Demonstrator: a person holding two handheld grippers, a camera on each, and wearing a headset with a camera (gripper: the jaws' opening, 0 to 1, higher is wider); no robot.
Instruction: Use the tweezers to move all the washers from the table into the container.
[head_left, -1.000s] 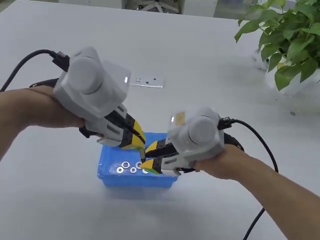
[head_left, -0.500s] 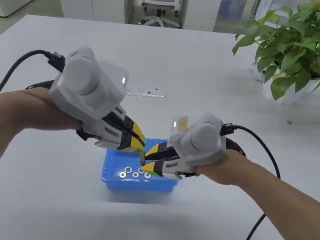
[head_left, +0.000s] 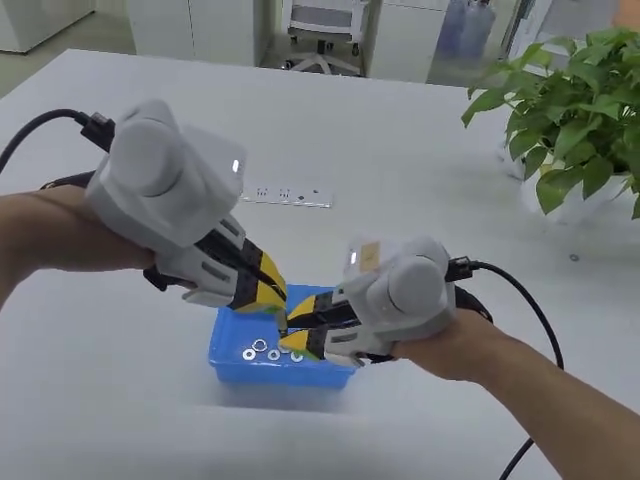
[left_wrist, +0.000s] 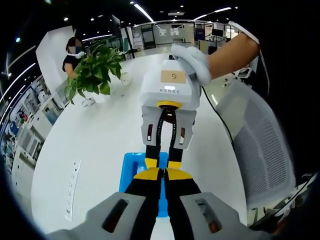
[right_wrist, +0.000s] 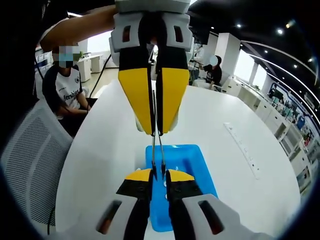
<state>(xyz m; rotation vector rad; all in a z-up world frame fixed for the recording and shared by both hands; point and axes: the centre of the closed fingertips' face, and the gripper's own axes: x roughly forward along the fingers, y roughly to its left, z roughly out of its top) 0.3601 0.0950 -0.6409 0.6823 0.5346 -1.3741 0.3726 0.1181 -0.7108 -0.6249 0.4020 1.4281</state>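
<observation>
A blue container (head_left: 282, 373) sits on the white table (head_left: 420, 190) with several washers (head_left: 262, 350) lying inside it. My left gripper (head_left: 272, 293) and right gripper (head_left: 292, 335) meet tip to tip just above its right half. In the right gripper view, thin metal tweezers (right_wrist: 158, 142) run from the left gripper's (right_wrist: 156, 131) closed yellow jaws down between the right gripper's (right_wrist: 159, 175) jaws, over the container (right_wrist: 192, 170). Both grippers look shut on the tweezers. The left gripper view shows its own jaws (left_wrist: 164, 174) closed, facing the right gripper (left_wrist: 163, 162) above the container (left_wrist: 129, 170).
A white socket strip (head_left: 284, 195) lies on the table beyond the container. A potted green plant (head_left: 570, 120) stands at the far right. Black cables (head_left: 515, 300) trail from both grippers. An office chair (head_left: 322, 20) stands past the far table edge.
The head camera has tilted, so the whole scene sits a little lower and to the left. Both grippers stay joined at the tweezers over the container.
</observation>
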